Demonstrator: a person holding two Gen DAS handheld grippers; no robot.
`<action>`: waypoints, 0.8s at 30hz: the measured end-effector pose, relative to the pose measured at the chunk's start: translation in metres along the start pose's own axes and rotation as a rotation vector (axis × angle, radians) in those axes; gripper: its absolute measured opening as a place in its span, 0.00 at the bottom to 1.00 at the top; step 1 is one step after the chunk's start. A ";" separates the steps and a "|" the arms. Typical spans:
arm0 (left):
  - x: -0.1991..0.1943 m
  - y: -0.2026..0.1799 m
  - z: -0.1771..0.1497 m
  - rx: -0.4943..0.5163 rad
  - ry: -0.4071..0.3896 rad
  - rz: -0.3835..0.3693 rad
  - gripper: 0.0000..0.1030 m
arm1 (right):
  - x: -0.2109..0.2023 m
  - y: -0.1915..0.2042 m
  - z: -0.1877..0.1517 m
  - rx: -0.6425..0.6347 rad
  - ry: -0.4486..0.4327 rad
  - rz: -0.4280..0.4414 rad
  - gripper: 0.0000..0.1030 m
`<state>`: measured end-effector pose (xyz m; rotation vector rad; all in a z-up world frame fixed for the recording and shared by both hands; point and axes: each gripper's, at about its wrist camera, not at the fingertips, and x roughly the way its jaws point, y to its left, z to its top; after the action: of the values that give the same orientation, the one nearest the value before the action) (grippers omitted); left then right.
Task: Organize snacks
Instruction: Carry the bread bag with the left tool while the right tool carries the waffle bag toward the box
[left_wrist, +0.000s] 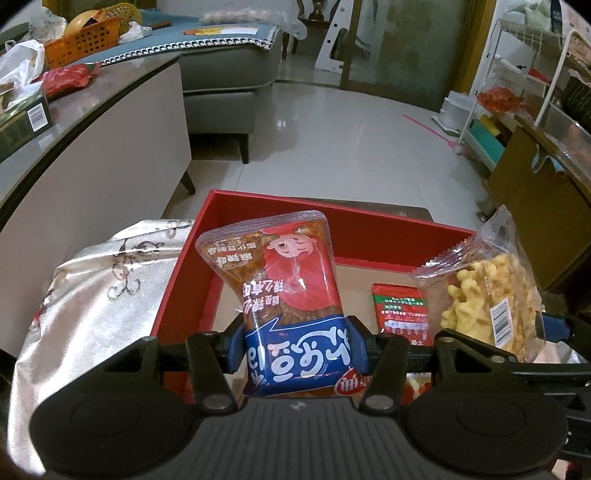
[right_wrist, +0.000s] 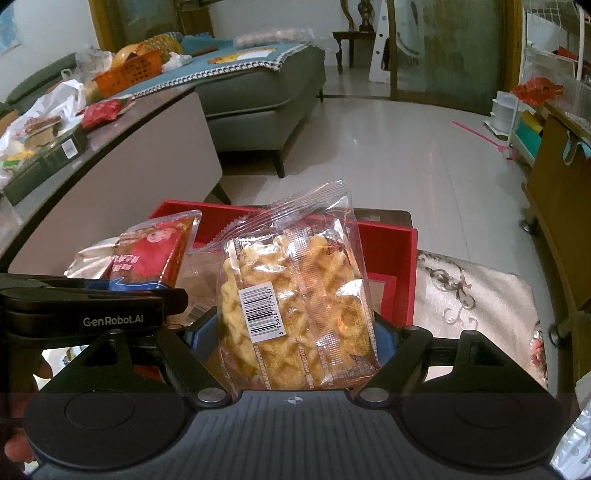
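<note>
My left gripper (left_wrist: 295, 341) is shut on a red-and-blue snack packet (left_wrist: 284, 295) and holds it upright over the open red box (left_wrist: 184, 280). My right gripper (right_wrist: 291, 332) is shut on a clear bag of yellow twisted crackers (right_wrist: 295, 295), also held above the red box (right_wrist: 404, 273). The cracker bag shows at the right in the left wrist view (left_wrist: 487, 295); the red-and-blue packet shows at the left in the right wrist view (right_wrist: 155, 258). A small red-and-green sachet (left_wrist: 400, 314) lies on the box's cardboard floor.
The box stands on a silver embroidered cloth (left_wrist: 96, 295). A long counter (left_wrist: 92, 122) at the left carries an orange basket (left_wrist: 83, 40), bags and a dark box. A grey sofa (left_wrist: 229, 74), tiled floor and a shelf rack (left_wrist: 517, 92) lie beyond.
</note>
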<state>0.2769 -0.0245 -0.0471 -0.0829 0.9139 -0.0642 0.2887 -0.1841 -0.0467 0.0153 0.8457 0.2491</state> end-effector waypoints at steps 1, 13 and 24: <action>0.001 0.000 0.000 0.001 0.002 0.002 0.46 | 0.001 0.000 0.000 0.000 0.002 0.000 0.82; 0.017 -0.002 -0.003 0.004 0.028 0.025 0.46 | 0.017 0.000 -0.004 -0.003 0.034 0.000 0.82; 0.027 -0.006 -0.006 0.031 0.029 0.054 0.46 | 0.026 -0.003 -0.007 0.003 0.062 -0.002 0.82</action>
<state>0.2880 -0.0331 -0.0714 -0.0283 0.9430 -0.0298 0.3010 -0.1815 -0.0707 0.0097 0.9080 0.2473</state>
